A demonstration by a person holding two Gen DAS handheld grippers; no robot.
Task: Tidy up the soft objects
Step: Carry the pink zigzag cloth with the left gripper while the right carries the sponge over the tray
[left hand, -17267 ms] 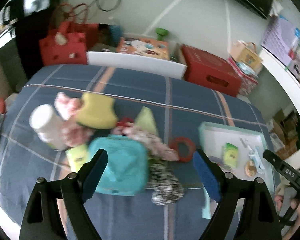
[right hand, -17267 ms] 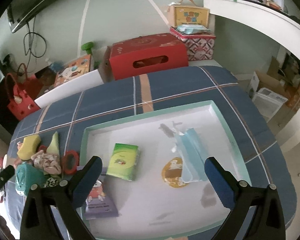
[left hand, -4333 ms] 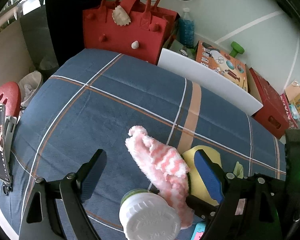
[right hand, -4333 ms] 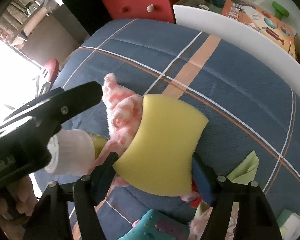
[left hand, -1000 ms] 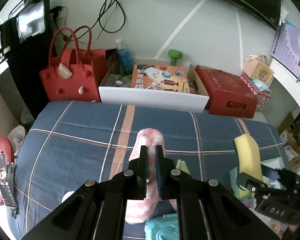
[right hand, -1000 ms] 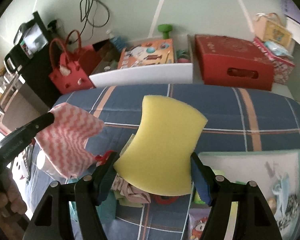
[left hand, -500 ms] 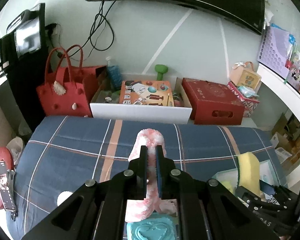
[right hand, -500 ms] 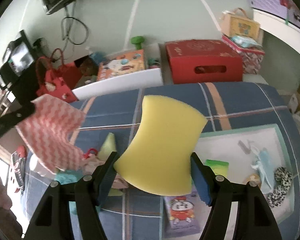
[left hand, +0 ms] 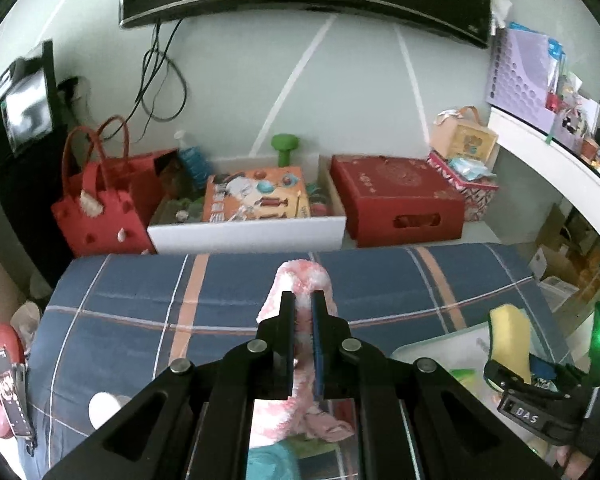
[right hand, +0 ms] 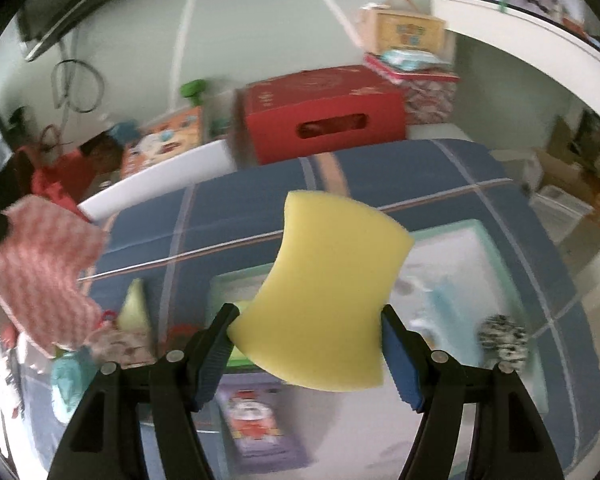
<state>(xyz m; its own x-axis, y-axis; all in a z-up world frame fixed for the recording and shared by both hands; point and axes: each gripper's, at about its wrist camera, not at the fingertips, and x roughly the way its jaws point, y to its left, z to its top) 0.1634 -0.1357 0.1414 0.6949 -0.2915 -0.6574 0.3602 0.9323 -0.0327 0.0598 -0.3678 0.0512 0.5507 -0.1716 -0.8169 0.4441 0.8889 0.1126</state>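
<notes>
Two loads, one in each of my tongs, and either could go astray. My left gripper (left hand: 303, 308) is pinched nearly shut on the pink-and-white cloth (left hand: 300, 280), which loops over the tips and hangs limp underneath; in the right wrist view the same cloth drapes in the air at nine o'clock. Only a thin fold sits between the pads, so a jerk or a snag on the clutter below could pull it free.

My right gripper (right hand: 305, 346) stands wide, its jaws pressed on the two flanks of the yellow sponge (right hand: 324, 300), low on its body; most of the foam sticks out toward twelve o'clock. Held that low, I judge the sponge could pivot or squirt out if I squeeze harder or swing fast.

Below the sponge, from four to two o'clock, lies the pale tray (right hand: 480, 226) with a green packet, a printed pouch (right hand: 256, 412) and a black-and-white scrunchie (right hand: 504, 338) already in it. Dropping from this height, springy foam may bounce over the rim onto the plaid cover (right hand: 380, 172). At eight o'clock the leftover pile (right hand: 112, 336) waits; the trailing cloth could drag pieces off it.

Farther, at twelve, sits the red box (right hand: 324, 116).
</notes>
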